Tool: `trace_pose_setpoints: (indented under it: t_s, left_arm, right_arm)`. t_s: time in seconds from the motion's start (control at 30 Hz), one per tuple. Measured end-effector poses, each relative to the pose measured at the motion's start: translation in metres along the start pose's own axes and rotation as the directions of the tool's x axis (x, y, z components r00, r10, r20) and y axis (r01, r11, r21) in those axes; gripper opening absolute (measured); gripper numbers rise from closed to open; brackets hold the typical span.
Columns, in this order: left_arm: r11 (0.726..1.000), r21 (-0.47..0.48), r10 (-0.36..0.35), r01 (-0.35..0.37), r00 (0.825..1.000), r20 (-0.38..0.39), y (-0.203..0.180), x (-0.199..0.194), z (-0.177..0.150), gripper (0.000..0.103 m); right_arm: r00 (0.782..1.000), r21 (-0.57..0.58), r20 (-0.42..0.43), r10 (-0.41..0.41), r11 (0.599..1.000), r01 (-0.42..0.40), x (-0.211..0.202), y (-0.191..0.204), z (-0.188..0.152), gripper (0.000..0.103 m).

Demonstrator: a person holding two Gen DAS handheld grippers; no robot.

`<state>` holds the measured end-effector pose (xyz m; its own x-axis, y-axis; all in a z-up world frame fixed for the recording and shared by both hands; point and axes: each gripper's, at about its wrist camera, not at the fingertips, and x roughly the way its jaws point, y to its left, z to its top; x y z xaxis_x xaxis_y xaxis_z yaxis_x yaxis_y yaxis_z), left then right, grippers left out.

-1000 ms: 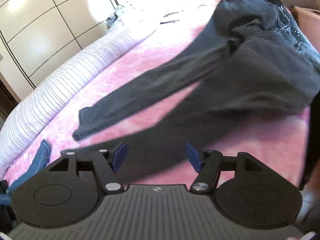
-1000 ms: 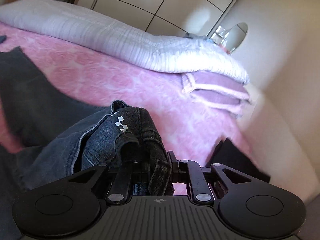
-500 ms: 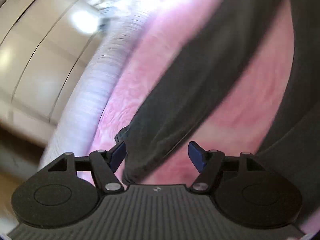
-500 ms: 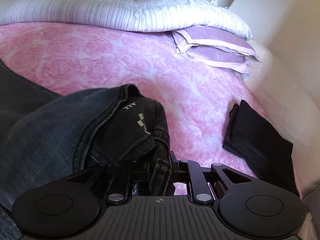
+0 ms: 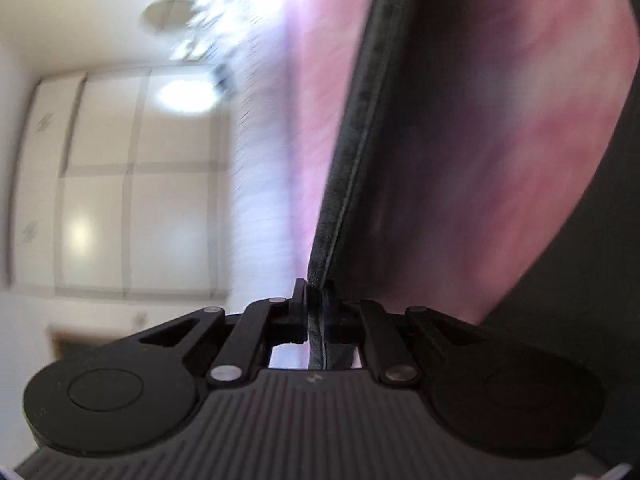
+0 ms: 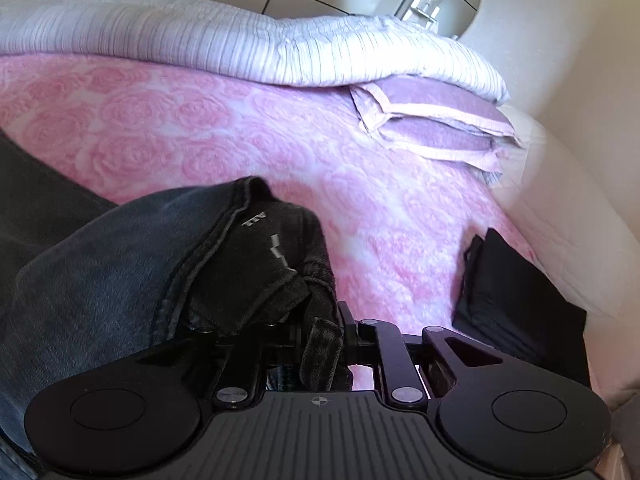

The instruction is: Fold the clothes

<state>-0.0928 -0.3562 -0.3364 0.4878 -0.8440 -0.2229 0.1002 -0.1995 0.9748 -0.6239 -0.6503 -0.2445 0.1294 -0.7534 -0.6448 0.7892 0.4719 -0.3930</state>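
Left tool [image 5: 316,304] pinches jeans [image 5: 348,152] hem; right tool [image 6: 320,336] grips waistband. Jeans not folded yet. Black folded pile [image 6: 516,304] at 3 o'clock, done.

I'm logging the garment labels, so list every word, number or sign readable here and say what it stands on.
Dark jeans, inside the waistband near the right tongs: pale printed marks, perhaps letters, too small and skewed to read.
Right tongs body: a small crosshair sign, no words.
Left tongs body: a small pale mark, too blurred to read.
Nothing else carries text.
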Motion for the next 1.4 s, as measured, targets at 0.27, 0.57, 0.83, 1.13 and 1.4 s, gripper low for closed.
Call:
trace_pose_setpoints:
  t_s: [0.27, 0.57, 0.83, 1.13, 1.4]
  left_arm:
    - [0.999, -0.032, -0.035, 0.026, 0.94, -0.34, 0.005, -0.002, -0.087, 0.01]
    - [0.972, -0.223, -0.134, 0.07, 0.948, -0.289, 0.014, -0.075, -0.089, 0.041]
    - [0.929, -0.32, -0.226, 0.187, 0.97, -0.088, 0.006, -0.148, -0.05, 0.056]
    - [0.894, -0.361, -0.292, 0.268, 0.956, -0.013, -0.004, -0.176, -0.078, 0.062]
    - [0.906, -0.355, -0.267, 0.23, 0.962, -0.057, -0.015, -0.206, -0.114, 0.065]
  right_arm:
    - [0.986, -0.118, 0.049, 0.16, 0.981, -0.153, 0.032, 0.061, 0.063, 0.015]
    - [0.989, -0.138, 0.111, 0.097, 0.987, -0.082, -0.022, 0.094, 0.066, 0.052]
    - [0.72, -0.168, 0.192, 0.667, 0.745, -0.646, -0.158, 0.193, 0.018, 0.063]
    - [0.488, -0.203, -0.086, 0.868, 0.465, -0.862, -0.121, 0.389, 0.049, 0.063]
    - [0.337, 0.029, -0.088, 0.937, 0.341, -0.94, -0.082, 0.444, 0.083, 0.003]
